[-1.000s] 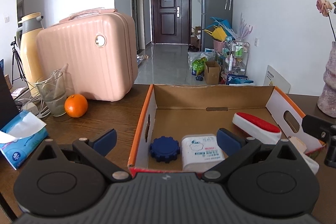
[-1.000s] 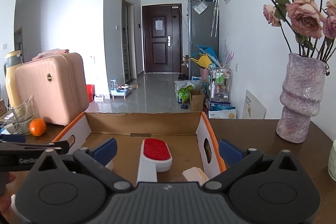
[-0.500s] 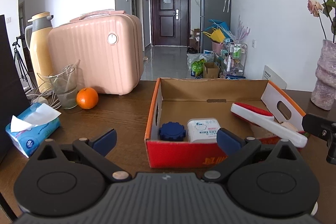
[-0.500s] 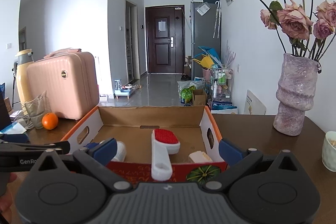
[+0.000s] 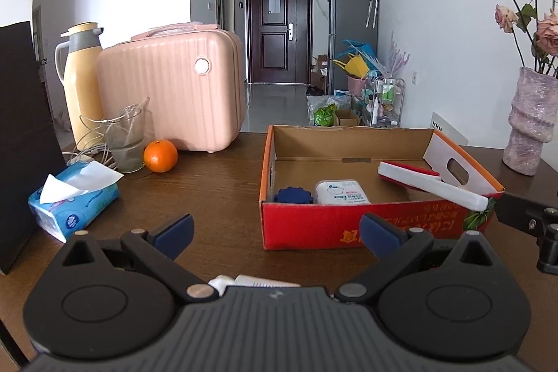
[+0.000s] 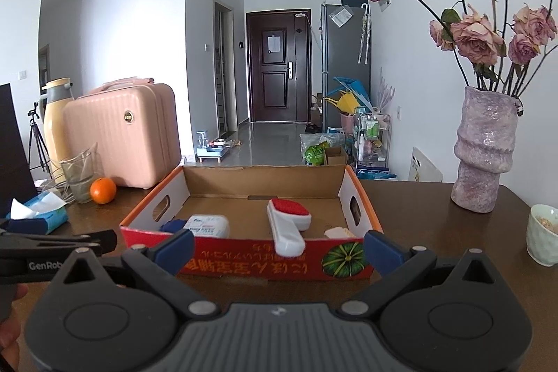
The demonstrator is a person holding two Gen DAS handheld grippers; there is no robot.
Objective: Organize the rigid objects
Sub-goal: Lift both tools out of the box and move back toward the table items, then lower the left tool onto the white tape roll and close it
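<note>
In cardboard box (image 6: 265, 250) at table's middle: blue cap (image 5: 292, 196), white pack (image 5: 341, 192), lint brush (image 6: 287, 225) already stowed. White tube (image 5: 254, 281) remains at near edge. Left gripper (image 5: 275, 229), right gripper (image 6: 277, 246) fingers apart, empty.

Open cardboard box (image 6: 244, 255), red front, upright on the bench. Inside: blue cap (image 5: 292, 196) at the left wall, white pack (image 5: 341, 192) just beside it, white brush (image 6: 286, 225) with red pad leaning over the front rim, pale block (image 6: 337, 232) near the right wall.
</note>
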